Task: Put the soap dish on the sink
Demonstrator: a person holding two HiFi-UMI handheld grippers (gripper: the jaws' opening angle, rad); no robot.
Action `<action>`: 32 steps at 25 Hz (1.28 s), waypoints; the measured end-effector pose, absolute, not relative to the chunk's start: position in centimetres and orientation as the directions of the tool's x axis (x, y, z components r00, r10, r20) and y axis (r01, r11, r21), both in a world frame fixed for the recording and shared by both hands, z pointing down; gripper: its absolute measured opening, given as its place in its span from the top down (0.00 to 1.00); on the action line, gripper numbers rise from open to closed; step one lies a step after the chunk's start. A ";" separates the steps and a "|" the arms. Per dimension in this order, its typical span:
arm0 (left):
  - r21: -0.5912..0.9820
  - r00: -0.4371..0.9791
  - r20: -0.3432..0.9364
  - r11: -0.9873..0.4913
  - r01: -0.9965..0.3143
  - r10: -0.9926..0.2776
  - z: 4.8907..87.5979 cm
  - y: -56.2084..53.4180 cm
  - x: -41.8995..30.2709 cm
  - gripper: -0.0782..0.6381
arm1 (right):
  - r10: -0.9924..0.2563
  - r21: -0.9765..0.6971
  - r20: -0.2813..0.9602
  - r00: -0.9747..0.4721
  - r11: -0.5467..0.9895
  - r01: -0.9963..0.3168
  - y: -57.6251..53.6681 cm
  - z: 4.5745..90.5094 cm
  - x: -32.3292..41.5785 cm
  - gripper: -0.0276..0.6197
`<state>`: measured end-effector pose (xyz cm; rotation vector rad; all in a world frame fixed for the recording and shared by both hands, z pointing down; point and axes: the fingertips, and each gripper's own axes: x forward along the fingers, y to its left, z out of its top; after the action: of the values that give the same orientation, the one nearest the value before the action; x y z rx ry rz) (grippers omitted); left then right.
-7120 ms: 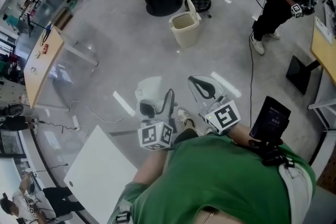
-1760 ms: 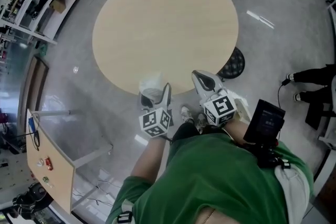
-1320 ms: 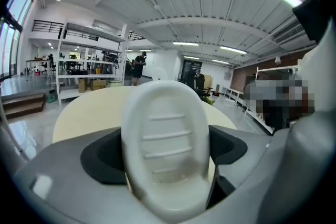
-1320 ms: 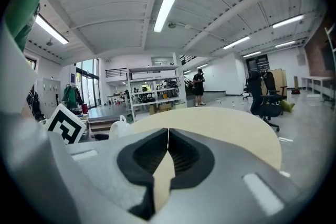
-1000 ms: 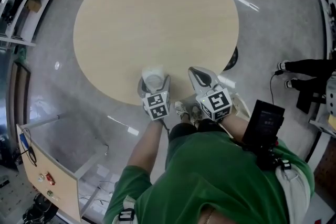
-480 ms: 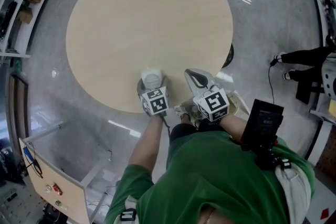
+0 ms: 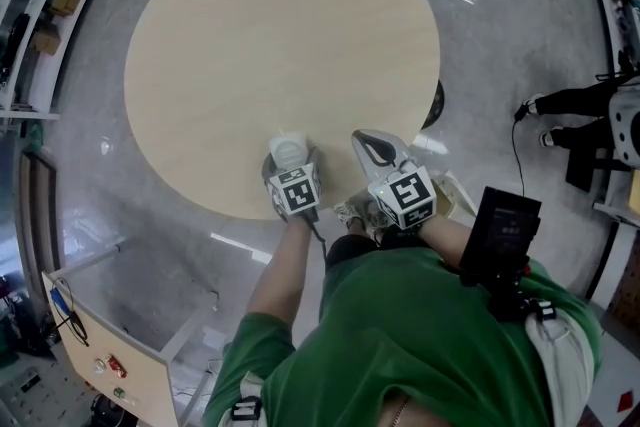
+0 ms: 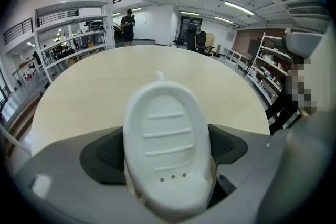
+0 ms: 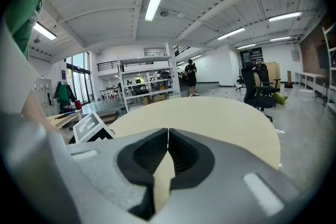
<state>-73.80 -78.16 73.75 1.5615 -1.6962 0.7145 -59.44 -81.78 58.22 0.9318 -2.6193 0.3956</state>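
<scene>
While the person in the green shirt (image 7: 420,345) is standing at the near edge of a round, pale wooden bench (image 7: 280,35), the head view is showing both grippers reaching over that edge. The left gripper (image 7: 288,163) is holding the white soap dish (image 7: 288,151) just inside the bench's rim; whether the dish is touching the bench top cannot be told from above. The right gripper (image 7: 374,148) is hovering just beside it, at the rim, apart from the dish. A dark phone-like device (image 7: 505,233) is sitting by the person's right forearm, and another person's legs (image 7: 565,103) are showing at the right edge.

Looking along the left gripper's jaws, its own view is showing the oval, ribbed dish filling the gap. The jaws are standing wide apart, their dark pads (image 8: 102,155) pressing against its two long sides. The bench top is spreading beyond, with shelving racks (image 8: 79,39) at the left.

Seen from the right gripper view, the jaws are lying together with their tips meeting and nothing between them. The bench is stretching ahead, a marker cube (image 9: 92,127) is showing at the left, and an office chair (image 9: 257,91) is standing past the far edge.
</scene>
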 end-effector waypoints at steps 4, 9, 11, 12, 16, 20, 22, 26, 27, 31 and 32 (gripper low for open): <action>0.063 -0.014 0.800 0.107 -0.992 -0.599 73.9 -78.0 -73.9 0.21 | -0.558 -0.149 0.392 -0.732 0.746 -0.649 -81.8 58.2 -59.4 0.95; 0.086 0.005 0.795 0.104 -0.991 -0.607 73.8 -77.8 -73.7 0.18 | -0.557 -0.152 0.385 -0.736 0.748 -0.646 -81.8 58.2 -59.4 0.95; 0.098 0.015 0.786 0.101 -0.990 -0.618 73.7 -78.0 -73.8 0.15 | -0.557 -0.151 0.383 -0.737 0.749 -0.645 -81.9 58.2 -59.5 0.95; 0.102 0.019 0.781 0.098 -0.990 -0.624 73.7 -78.0 -73.8 0.13 | -0.557 -0.150 0.382 -0.737 0.750 -0.644 -81.9 58.2 -59.6 0.95; 0.096 0.013 0.761 0.093 -0.991 -0.648 73.2 -77.5 -74.3 0.11 | -0.558 -0.154 0.383 -0.736 0.747 -0.646 -81.8 58.4 -59.3 0.95; 0.043 -0.023 0.733 0.081 -0.996 -0.680 72.5 -76.8 -75.1 0.11 | -0.558 -0.155 0.375 -0.740 0.749 -0.644 -81.8 58.7 -59.4 0.95; -0.002 -0.051 0.710 0.070 -0.998 -0.702 71.5 -76.5 -74.8 0.12 | -0.555 -0.157 0.370 -0.745 0.753 -0.639 -81.7 58.4 -58.9 0.95; -0.080 -0.114 0.628 0.083 -0.993 -0.770 67.4 -75.5 -72.8 0.18 | -0.547 -0.161 0.346 -0.762 0.766 -0.623 -81.4 56.8 -56.5 0.95; -0.095 -0.130 0.603 0.091 -0.991 -0.787 66.5 -75.0 -72.7 0.23 | -0.542 -0.163 0.340 -0.769 0.771 -0.615 -81.1 56.8 -56.5 0.95; -0.134 -0.171 0.490 0.120 -0.984 -0.855 62.8 -73.3 -72.3 0.48 | -0.514 -0.167 0.311 -0.799 0.799 -0.578 -80.3 56.8 -57.3 0.95; -0.141 -0.179 0.463 0.127 -0.982 -0.868 61.9 -72.7 -72.0 0.53 | -0.507 -0.168 0.302 -0.807 0.805 -0.569 -80.0 56.8 -57.4 0.95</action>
<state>-72.00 -72.75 61.91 1.8144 -2.1393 0.6091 -57.42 -80.03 56.76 0.8333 -2.7502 0.3680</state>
